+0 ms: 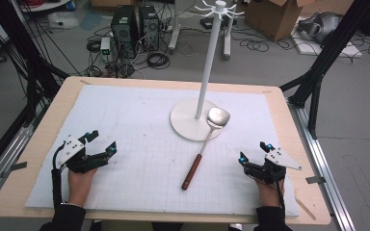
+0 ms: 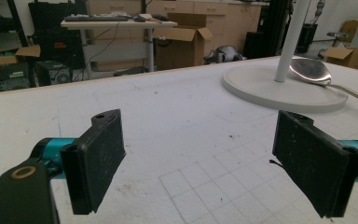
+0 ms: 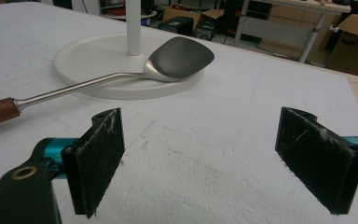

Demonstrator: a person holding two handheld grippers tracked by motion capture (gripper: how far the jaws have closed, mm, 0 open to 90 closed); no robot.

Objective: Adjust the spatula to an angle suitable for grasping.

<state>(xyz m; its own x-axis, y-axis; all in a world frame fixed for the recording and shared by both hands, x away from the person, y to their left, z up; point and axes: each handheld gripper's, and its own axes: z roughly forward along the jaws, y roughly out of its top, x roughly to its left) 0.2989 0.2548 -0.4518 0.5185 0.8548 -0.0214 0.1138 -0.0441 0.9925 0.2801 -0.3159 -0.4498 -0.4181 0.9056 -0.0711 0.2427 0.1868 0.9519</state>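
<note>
We lose the stand's (image 2: 291, 37) top past the upper edge in both gripper views, the spatula's (image 3: 98, 84) handle end runs off the right gripper view's left edge, and its bowl (image 2: 310, 70) sits half behind the pole in the left gripper view.

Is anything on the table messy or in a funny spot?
Yes, one thing: the spatula lies slanted on the white mat, its metal blade resting up on the base of the white hook stand rather than hanging from it. Nothing looks spilled or broken. Both grippers sit open near the table's front.

Spatula (image 1: 204, 145): glossy metal blade, wooden handle; stand (image 1: 194, 119) matt white.
</note>
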